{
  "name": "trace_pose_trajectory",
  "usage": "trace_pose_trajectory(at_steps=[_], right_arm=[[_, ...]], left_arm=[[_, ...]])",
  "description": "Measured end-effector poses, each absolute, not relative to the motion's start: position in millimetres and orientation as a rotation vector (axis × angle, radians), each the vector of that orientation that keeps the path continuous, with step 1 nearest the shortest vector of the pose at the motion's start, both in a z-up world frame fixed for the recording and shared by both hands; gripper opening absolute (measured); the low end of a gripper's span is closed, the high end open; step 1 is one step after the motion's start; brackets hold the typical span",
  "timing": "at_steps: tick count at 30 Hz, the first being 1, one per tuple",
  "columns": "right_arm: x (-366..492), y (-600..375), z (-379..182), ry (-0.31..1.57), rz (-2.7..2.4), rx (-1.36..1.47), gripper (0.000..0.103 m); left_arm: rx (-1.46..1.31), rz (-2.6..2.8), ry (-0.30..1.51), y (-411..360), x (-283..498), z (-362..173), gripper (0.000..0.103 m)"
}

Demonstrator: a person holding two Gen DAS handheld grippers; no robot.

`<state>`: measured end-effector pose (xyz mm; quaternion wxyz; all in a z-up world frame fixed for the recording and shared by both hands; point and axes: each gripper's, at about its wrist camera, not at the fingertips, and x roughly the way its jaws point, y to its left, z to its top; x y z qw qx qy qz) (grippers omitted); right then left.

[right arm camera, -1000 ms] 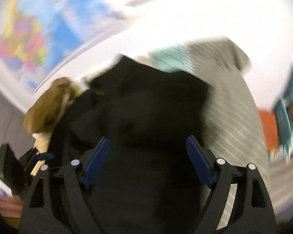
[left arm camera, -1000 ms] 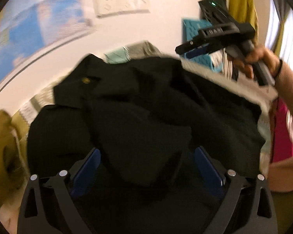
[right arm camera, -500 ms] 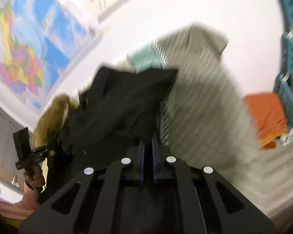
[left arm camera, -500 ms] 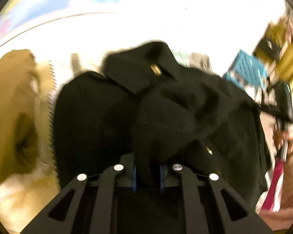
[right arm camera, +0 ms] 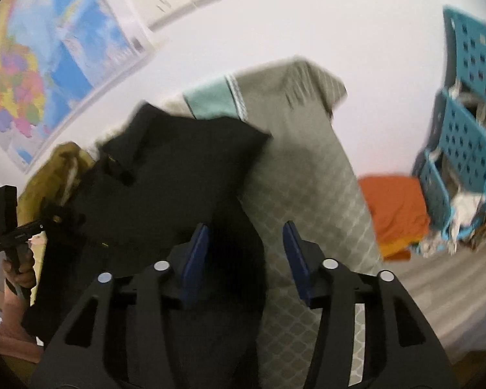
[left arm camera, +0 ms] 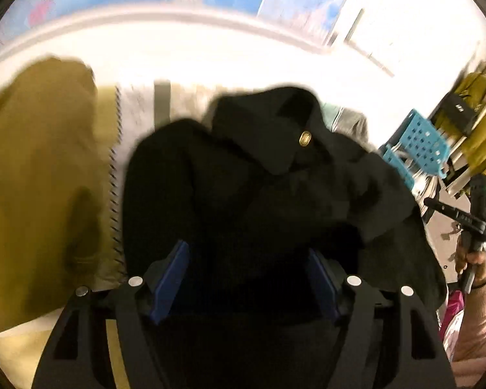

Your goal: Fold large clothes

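A large black garment (left arm camera: pixel 243 178) with a gold button (left arm camera: pixel 304 137) lies crumpled on the grey patterned cover (right arm camera: pixel 307 194). My left gripper (left arm camera: pixel 246 277) hovers low over its near part. Its jaws are opening, and dark cloth lies between the blue pads (left arm camera: pixel 171 278) without being pinched. My right gripper (right arm camera: pixel 246 254) is over the garment's right edge (right arm camera: pixel 236 243). Its jaws are opening too, with a strip of black cloth near the left pad (right arm camera: pixel 197 253). Each gripper shows in the other view, held in a hand (left arm camera: pixel 476 217) (right arm camera: pixel 13 227).
An olive garment (left arm camera: pixel 39 178) is heaped left of the black one. Blue perforated crates (right arm camera: pixel 463 136) stand at the right, with an orange cloth (right arm camera: pixel 395 207) beside them. A mint cloth (right arm camera: pixel 210 100) lies at the far end, and a map (right arm camera: pixel 48 48) hangs on the wall.
Both grippers stood open a second ago, then shut on black cloth, and now stand apart again. The left gripper swung and rolled, which brought the olive garment into view.
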<state>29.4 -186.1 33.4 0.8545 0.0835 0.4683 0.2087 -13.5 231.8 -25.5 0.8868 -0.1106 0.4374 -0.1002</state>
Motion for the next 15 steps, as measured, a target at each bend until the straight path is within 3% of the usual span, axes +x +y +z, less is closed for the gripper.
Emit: trace_pose_trajectory(at_steps=[4, 11, 12, 14, 15], right_arm=[[23.2, -166.9, 55.2, 0.917, 0.529, 0.159, 0.062], [25.3, -124.8, 38.8, 0.936, 0.61, 0.089, 0.062], [26.9, -119.7, 35.1, 0.94, 0.615, 0.081, 0.062], [31.1, -113.2, 29.6, 0.948, 0.609, 0.07, 0.062], [33.5, -111.3, 27.6, 0.951, 0.612, 0.07, 0.062]], left_arm=[[-0.148, -0.295, 0.813, 214.7, -48.2, -2.1, 0.069], [0.167, -0.327, 0.857, 136.1, -46.0, -21.2, 0.066], [0.171, -0.313, 0.877, 132.8, -36.4, -26.1, 0.059], [0.131, -0.258, 0.94, 138.8, -12.1, -36.7, 0.005], [0.043, -0.255, 0.98, 150.6, -2.5, -38.0, 0.004]])
